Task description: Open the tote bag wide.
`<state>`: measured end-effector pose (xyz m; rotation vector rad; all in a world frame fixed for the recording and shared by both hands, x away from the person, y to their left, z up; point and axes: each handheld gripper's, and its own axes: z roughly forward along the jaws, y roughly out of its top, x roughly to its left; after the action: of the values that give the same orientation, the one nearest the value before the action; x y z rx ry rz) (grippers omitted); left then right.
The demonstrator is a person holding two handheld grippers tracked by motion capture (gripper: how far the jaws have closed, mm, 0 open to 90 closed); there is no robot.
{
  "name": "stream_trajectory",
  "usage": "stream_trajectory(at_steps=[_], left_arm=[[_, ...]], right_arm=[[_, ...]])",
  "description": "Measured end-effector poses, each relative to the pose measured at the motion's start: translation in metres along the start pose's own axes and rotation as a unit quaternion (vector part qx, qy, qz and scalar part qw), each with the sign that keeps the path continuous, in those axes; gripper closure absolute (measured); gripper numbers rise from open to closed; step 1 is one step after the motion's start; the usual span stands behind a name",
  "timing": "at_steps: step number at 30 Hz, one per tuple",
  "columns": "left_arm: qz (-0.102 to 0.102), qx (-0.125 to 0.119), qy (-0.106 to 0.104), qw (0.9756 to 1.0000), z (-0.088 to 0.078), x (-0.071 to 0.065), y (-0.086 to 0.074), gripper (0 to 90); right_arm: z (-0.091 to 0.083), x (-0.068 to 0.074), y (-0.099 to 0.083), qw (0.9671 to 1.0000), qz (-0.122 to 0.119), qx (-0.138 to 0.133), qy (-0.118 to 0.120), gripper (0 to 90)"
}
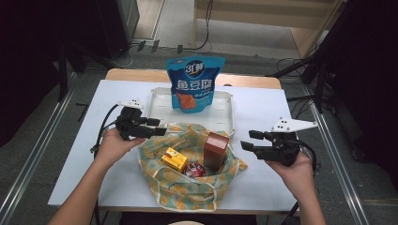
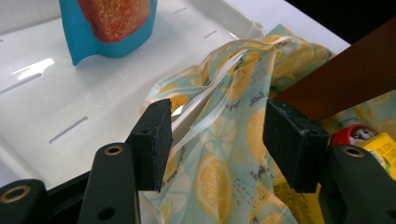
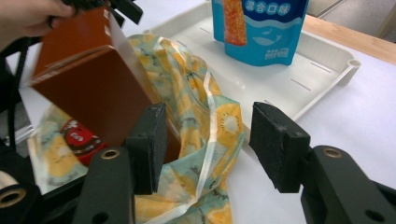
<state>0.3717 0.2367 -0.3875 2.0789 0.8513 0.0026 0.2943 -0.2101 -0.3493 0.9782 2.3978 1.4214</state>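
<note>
Snack pouch top cut off by upper edge in left gripper view; lettering out of frame. Brown box hides part of lemon-print bag behind it in right gripper view. Red can beside brown box, label too small to read in high view. Yellow box mostly hidden behind gripper arm.

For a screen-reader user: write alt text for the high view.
A lemon-print bag lies open on a white table, holding a brown box, a yellow box and a red-topped can. The left gripper and right gripper flank it, jaws open. Behind, a blue snack pouch stands in a white tray.
</note>
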Motion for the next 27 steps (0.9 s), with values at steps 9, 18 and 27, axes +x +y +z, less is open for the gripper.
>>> stream_trajectory(at_steps=[9,18,27], left_arm=[[-0.003,-0.005,-0.006,1.0,0.002,0.001,0.0,42.9],[-0.008,-0.006,-0.008,0.9999,0.005,0.007,0.002,43.0],[-0.014,-0.004,-0.013,0.9998,0.007,0.011,0.002,43.0]], right_arm=[[-0.023,0.021,0.018,0.9994,-0.024,-0.019,0.016,38.6],[-0.011,0.05,0.04,0.998,-0.055,0.0,0.03,24.8],[0.025,0.052,0.044,0.9969,-0.053,0.017,0.056,22.5]])
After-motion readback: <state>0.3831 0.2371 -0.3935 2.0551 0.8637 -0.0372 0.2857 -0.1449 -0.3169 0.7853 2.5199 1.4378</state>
